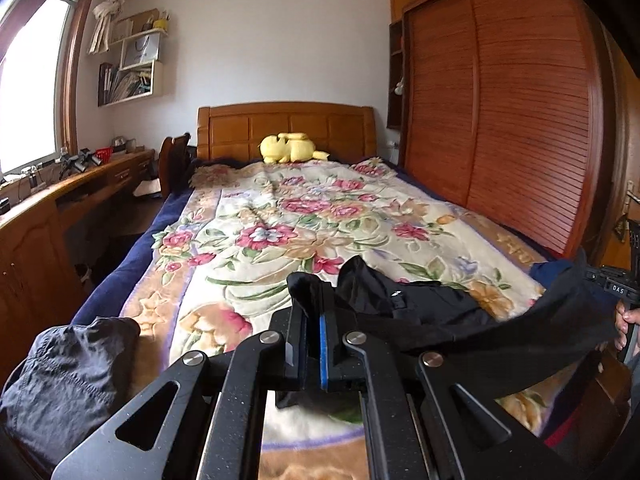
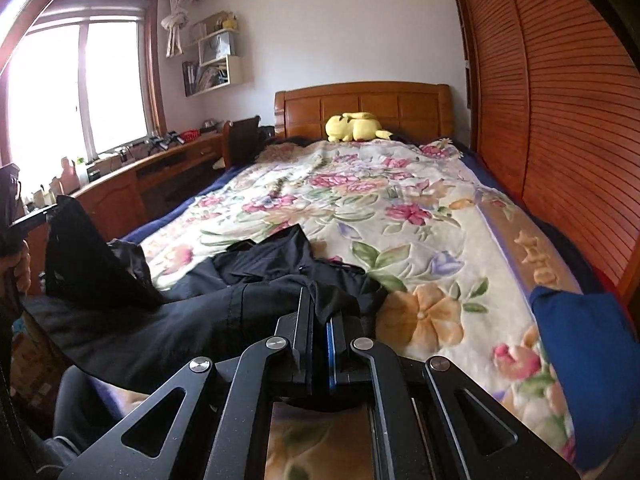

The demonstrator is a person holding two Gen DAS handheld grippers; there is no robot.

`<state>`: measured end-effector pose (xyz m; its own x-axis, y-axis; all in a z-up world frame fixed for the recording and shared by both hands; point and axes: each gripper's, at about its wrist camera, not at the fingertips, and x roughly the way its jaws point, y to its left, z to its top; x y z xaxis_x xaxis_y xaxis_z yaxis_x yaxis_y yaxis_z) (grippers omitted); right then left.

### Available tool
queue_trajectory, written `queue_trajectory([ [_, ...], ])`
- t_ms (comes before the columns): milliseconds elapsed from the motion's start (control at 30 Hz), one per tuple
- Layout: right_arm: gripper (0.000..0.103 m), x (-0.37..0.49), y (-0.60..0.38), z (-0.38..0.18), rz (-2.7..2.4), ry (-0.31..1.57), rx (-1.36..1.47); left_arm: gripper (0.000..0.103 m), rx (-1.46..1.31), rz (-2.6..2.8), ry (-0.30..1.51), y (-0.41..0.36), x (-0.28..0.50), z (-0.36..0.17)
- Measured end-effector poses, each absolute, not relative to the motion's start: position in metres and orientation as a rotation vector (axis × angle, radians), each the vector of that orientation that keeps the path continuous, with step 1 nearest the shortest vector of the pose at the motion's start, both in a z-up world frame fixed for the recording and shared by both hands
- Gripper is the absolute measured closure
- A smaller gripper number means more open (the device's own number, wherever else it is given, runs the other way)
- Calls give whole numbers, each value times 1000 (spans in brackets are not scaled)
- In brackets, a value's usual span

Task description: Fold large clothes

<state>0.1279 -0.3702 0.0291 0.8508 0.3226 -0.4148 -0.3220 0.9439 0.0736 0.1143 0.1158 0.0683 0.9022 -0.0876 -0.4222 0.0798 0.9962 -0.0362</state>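
**Both grippers clamped on a black garment above the bed**

The left gripper [image 1: 316, 320] has its jaws closed on an edge of the black garment [image 1: 432, 308], and the right gripper [image 2: 320, 316] is pinched shut on another edge. The cloth hangs between them, the rest lying crumpled on the flowered blanket [image 1: 256, 216] near the foot of the bed.

Only the left wrist view shows the grey clothes [image 1: 68, 376] heaped at the left corner; only the right wrist view shows the blue cloth [image 2: 588, 360] by the wardrobe [image 2: 560, 120]. A yellow plush toy [image 1: 288, 147] sits at the headboard.

What kind of garment it is stays unclear (folds hide its outline). Both grippers point slightly downward; a hand [image 1: 624, 320] shows at the frame edge.
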Motion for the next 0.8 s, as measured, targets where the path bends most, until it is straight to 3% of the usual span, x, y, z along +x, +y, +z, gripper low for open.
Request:
queue_trajectory([
  [467,99,349,-323,35,272,482,-72,98,41,-34,492,110,296,66],
  [800,99,437,-286,13,204,573,-136,98,73,10,578,111,381,29],
])
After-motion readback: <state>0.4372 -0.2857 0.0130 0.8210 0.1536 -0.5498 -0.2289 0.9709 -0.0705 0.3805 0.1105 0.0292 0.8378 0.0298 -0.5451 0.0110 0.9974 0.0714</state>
